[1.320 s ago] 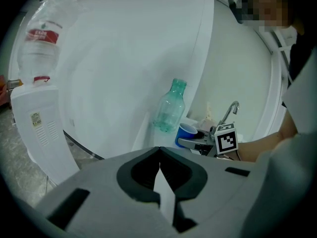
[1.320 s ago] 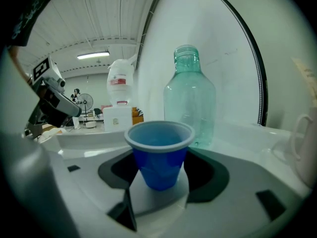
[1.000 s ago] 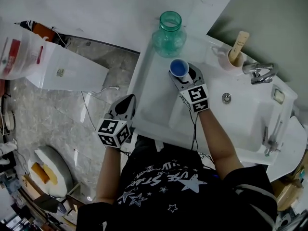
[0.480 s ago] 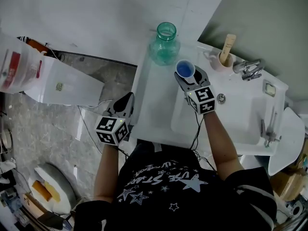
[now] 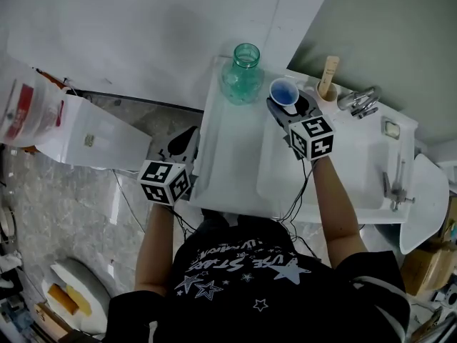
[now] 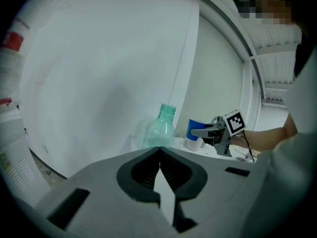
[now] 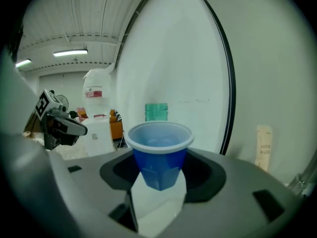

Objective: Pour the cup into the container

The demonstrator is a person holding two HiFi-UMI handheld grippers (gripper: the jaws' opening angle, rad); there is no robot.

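Right gripper view, cup (image 7: 158,155) upright, mouth up

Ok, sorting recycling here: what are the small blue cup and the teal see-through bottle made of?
The small blue cup looks like thin smooth plastic: pale rolled rim, faceted base. The teal see-through bottle is glossy, translucent: glass or clear plastic, can't tell.
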